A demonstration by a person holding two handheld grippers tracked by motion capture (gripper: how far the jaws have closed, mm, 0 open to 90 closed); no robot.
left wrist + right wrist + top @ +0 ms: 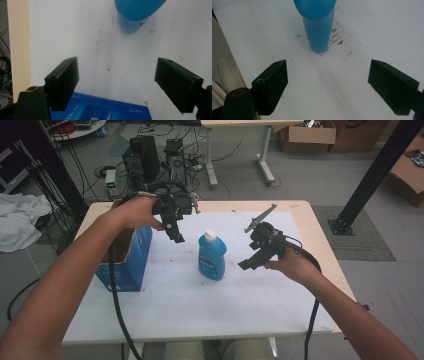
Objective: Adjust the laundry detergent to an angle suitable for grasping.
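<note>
Standing upright, the blue bottle (212, 257) with white cap sits between left gripper (176, 234) and right gripper (248, 263), both spread wide.

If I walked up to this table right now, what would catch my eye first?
Probably the bright blue bottle with its white cap, standing upright in the middle of the white table. On either side of it a person's hands hold black tools above the table: the left gripper and the right gripper, both with jaws wide open and nothing between them. A blue box stands at the table's left edge, under the left forearm.
</note>
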